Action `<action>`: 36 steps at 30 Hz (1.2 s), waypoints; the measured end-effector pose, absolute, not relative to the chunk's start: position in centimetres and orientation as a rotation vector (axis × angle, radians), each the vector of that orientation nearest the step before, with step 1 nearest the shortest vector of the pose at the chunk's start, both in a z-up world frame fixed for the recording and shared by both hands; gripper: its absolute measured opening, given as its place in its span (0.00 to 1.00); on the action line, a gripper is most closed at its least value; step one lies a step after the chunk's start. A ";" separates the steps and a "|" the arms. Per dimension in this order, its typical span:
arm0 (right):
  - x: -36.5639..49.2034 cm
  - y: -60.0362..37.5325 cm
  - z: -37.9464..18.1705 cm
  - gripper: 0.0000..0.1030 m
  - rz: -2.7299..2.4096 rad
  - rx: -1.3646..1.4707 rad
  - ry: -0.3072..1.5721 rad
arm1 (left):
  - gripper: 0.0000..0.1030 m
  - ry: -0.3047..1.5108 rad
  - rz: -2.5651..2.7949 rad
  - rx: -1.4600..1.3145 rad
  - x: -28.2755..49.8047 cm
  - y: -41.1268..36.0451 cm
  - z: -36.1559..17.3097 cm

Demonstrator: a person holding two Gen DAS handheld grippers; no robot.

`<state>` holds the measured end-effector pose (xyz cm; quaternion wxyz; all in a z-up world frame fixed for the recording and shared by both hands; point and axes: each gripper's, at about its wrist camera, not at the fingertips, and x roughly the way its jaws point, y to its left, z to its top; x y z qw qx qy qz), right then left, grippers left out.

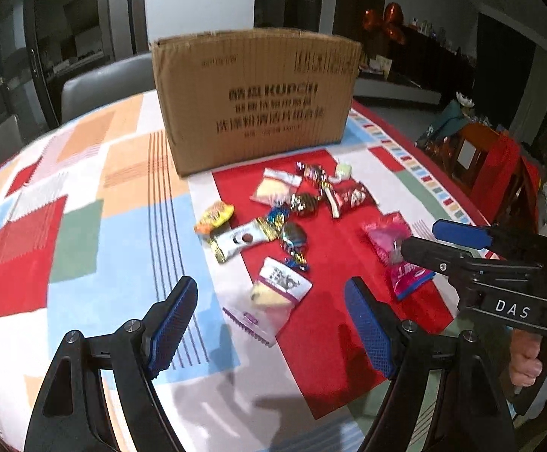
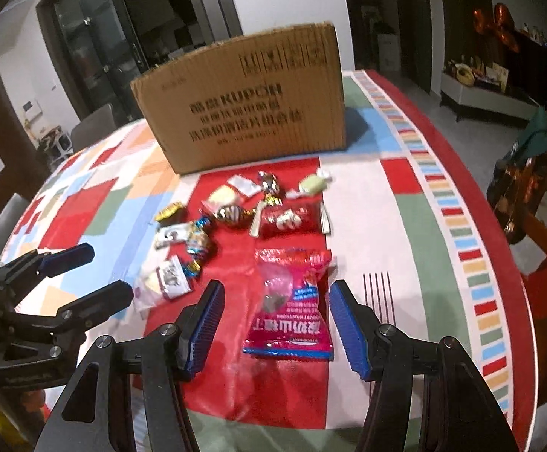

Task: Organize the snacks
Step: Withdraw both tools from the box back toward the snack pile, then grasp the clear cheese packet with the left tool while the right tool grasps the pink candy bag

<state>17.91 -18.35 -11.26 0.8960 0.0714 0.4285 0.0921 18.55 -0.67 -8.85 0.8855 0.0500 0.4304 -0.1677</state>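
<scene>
**Both grippers hovering wide open over the snacks**

While the cardboard box (image 2: 243, 101) is standing well beyond both sets of jaws, the right gripper (image 2: 275, 324) is hanging spread wide, holding nothing, with the pink packet (image 2: 290, 305) lying between its fingers. The left gripper (image 1: 269, 324) is gaping empty too, a white-labelled snack (image 1: 279, 288) lying just ahead between its tips.

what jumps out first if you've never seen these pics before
A big brown cardboard box stands at the back of the colourful patchwork tablecloth. In front of it lies a scatter of small wrapped snacks. Nearest, a pink snack packet lies flat between the open fingers of the right hand-held gripper.
</scene>
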 end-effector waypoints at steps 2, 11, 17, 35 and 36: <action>18.1 -18.4 -11.7 0.57 0.188 0.156 0.904 | 0.78 0.907 -0.351 0.115 18.8 -0.8 -9.4; 19.1 -18.3 -13.5 0.57 0.176 0.197 0.971 | 0.78 0.964 -0.348 0.152 20.2 -1.3 -12.0; 19.4 -17.9 -14.0 0.57 0.169 0.194 0.982 | 0.77 0.976 -0.329 0.157 20.9 -1.5 -12.9; 19.3 -16.9 -13.8 0.43 0.197 0.142 0.966 | 0.34 0.970 -0.330 0.052 21.1 -1.5 -12.7; 19.2 -16.8 -13.8 0.43 0.198 0.141 0.965 | 0.32 0.965 -0.321 0.046 21.0 -1.4 -12.4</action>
